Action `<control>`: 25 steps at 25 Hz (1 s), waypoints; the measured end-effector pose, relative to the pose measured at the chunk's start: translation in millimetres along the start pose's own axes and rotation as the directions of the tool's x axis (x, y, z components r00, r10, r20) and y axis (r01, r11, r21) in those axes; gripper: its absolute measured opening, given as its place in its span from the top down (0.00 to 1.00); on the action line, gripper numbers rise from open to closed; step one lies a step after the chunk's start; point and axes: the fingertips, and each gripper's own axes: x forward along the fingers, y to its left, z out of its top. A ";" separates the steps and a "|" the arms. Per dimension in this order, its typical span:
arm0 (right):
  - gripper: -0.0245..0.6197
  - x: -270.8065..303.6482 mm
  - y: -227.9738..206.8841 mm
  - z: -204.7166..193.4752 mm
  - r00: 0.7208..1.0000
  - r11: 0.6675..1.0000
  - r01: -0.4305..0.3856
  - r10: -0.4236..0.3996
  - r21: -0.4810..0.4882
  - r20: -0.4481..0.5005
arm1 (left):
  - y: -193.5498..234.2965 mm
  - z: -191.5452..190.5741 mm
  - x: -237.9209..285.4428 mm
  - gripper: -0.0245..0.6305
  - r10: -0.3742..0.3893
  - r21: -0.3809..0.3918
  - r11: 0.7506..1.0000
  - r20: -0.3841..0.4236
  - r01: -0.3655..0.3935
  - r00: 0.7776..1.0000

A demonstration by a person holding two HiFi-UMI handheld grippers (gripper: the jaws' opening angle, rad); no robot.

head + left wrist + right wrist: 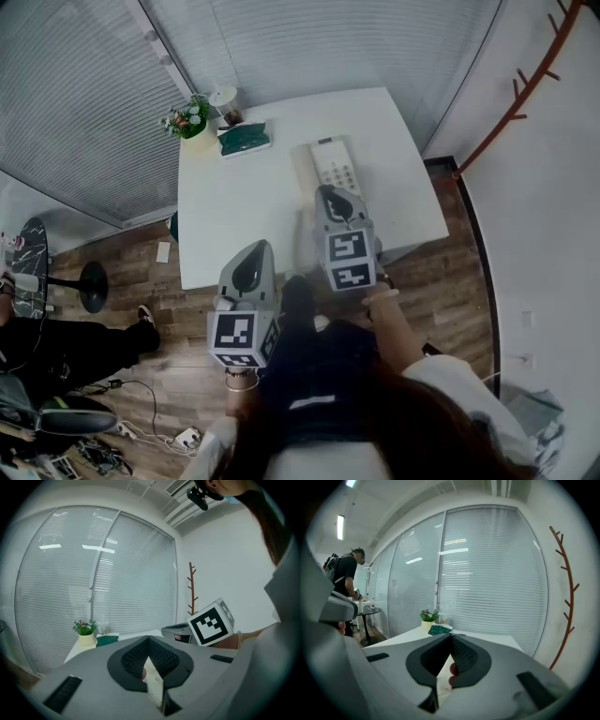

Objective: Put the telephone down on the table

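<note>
telephone: the white telephone (336, 169) lies flat on the white table (253, 202), keypad up, toward the right side of the top.
right gripper: your right gripper (330, 191) has its jaws closed tip to tip, with nothing between them. in the head view its tip overlaps the near end of the telephone — whether it touches cannot be told.
left gripper: your left gripper (260, 247) also has its jaws pressed together, with nothing gripped. its tip reaches over the table's near edge, left of the right gripper and well apart from the telephone.
far left corner: a potted plant (190, 120) stands with a green pouch (244, 138) just beside it.
surroundings: blinds (309, 42) hang behind the table, and a reddish coat rack (525, 89) stands at the right wall.
background: a person (347, 576) stands by a small round table (363, 612) — seen at the left of the right gripper view.
</note>
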 end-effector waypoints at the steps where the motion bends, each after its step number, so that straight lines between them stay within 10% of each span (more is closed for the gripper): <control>1: 0.96 3.2 -1.1 -1.1 1.000 1.000 0.005 -0.005 -0.003 -0.004 | 2.2 -0.7 2.1 0.96 -0.001 0.005 1.000 -0.003 0.001 1.000; 25: 0.91 72.7 -8.1 -27.0 0.992 0.999 -0.001 0.005 0.035 -0.122 | 51.3 -11.2 49.4 0.96 -0.010 -0.034 0.999 -0.076 0.007 0.997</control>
